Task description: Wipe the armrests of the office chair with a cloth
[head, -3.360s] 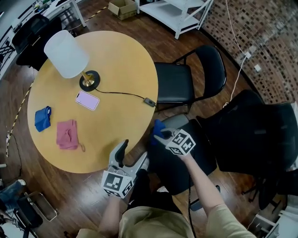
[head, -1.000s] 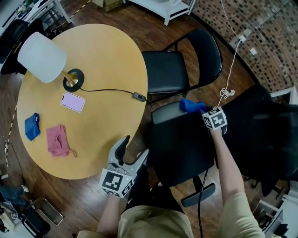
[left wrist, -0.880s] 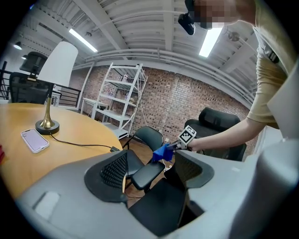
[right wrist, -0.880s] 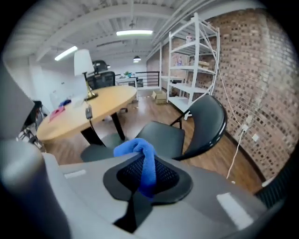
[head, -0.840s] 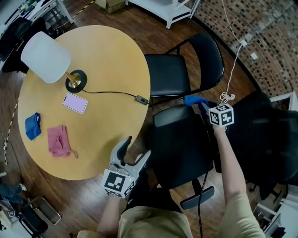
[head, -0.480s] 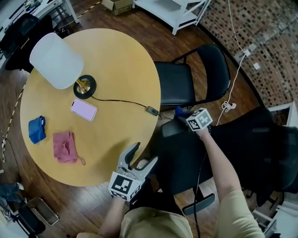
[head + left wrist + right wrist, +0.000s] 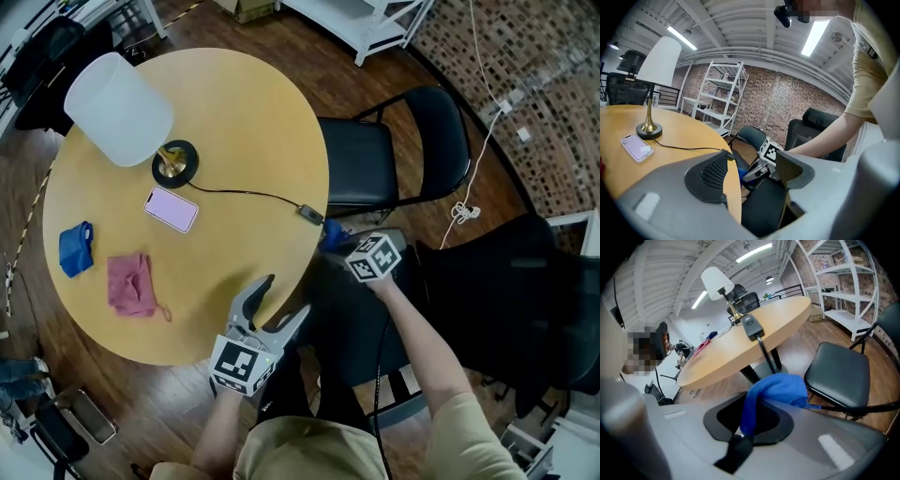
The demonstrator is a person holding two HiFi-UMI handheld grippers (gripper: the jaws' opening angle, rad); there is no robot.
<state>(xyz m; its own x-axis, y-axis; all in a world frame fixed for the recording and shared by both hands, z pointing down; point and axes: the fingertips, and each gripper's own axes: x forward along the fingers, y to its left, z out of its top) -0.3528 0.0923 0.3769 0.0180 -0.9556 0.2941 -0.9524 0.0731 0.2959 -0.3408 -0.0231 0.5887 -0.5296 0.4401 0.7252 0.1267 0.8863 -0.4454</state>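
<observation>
We've got the right gripper (image 7: 345,247) pinching the blue cloth (image 7: 780,387) tight. A fold is trapped between the pads and the rest bunches out front. It sits low over the office chair (image 7: 352,328), at the armrest (image 7: 403,246) beside the round table (image 7: 234,122), though the marker cube hides most of that armrest. The left gripper (image 7: 281,298) is spread and empty, hanging by the table edge. We judge the step as wiping that armrest. To do it well, tilt so the loose bunch lies flat on the pad and not the jaw tips. Drag along the full length, hold the pinch firm, and stay clear of the table rim. The chair may swivel.
</observation>
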